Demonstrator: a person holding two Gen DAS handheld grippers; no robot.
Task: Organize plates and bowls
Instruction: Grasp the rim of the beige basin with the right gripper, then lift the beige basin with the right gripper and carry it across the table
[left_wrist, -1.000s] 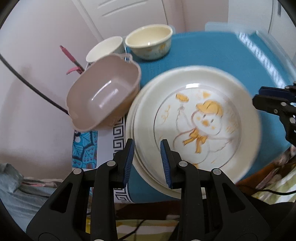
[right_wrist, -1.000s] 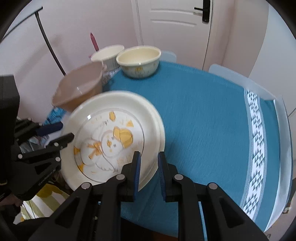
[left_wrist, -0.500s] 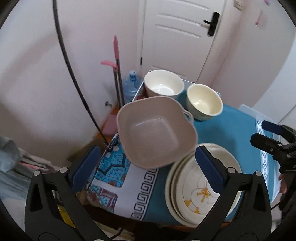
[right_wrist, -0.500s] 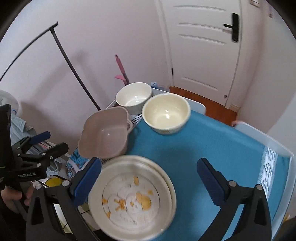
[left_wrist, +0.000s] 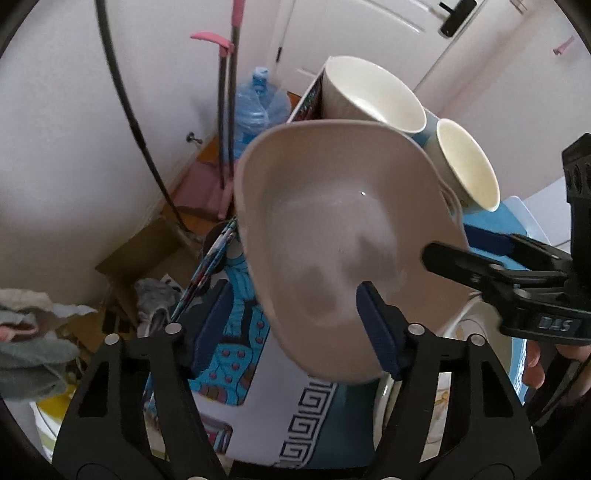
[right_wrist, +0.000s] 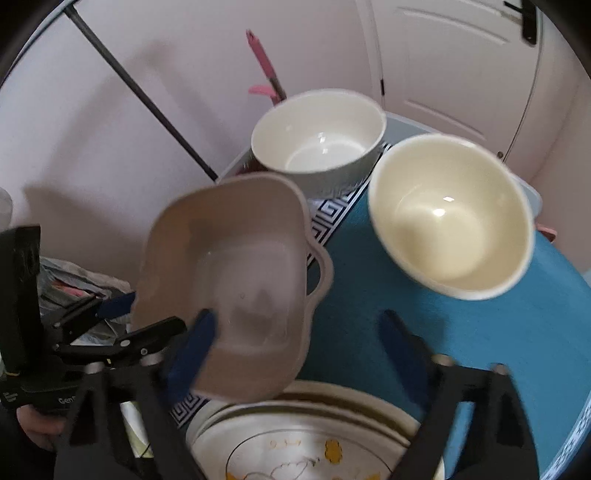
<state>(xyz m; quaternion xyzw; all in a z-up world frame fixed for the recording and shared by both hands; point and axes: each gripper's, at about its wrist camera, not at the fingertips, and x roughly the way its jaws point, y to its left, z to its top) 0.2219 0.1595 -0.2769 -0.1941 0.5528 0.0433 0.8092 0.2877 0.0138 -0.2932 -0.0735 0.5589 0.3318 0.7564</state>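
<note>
A beige square bowl with handles (left_wrist: 343, 236) (right_wrist: 236, 280) sits tilted at the table's left end, its near edge over the plate stack (right_wrist: 295, 443). My left gripper (left_wrist: 293, 326) straddles its near rim, one pad inside and one outside; the jaws are closing and gaps still show. My right gripper (right_wrist: 295, 347) straddles the opposite wall the same way, blurred and closing, pads apart from it. Each gripper shows in the other view: the right gripper (left_wrist: 454, 247), the left gripper (right_wrist: 136, 314). Behind stand a white bowl (right_wrist: 317, 144) and a cream bowl (right_wrist: 450, 218).
A blue tablecloth (right_wrist: 480, 350) covers the table. Off its left edge are a water bottle (left_wrist: 258, 107), a pink mop (left_wrist: 225, 110), a cardboard box (left_wrist: 147, 254) and crumpled cloths (left_wrist: 29, 347). A black pole (right_wrist: 147, 99) leans by the wall.
Both grippers let go of the snowman plate's rim, opened wide and moved over to the beige bowl. Their jaws now stand narrower, one on each side of the bowl.
</note>
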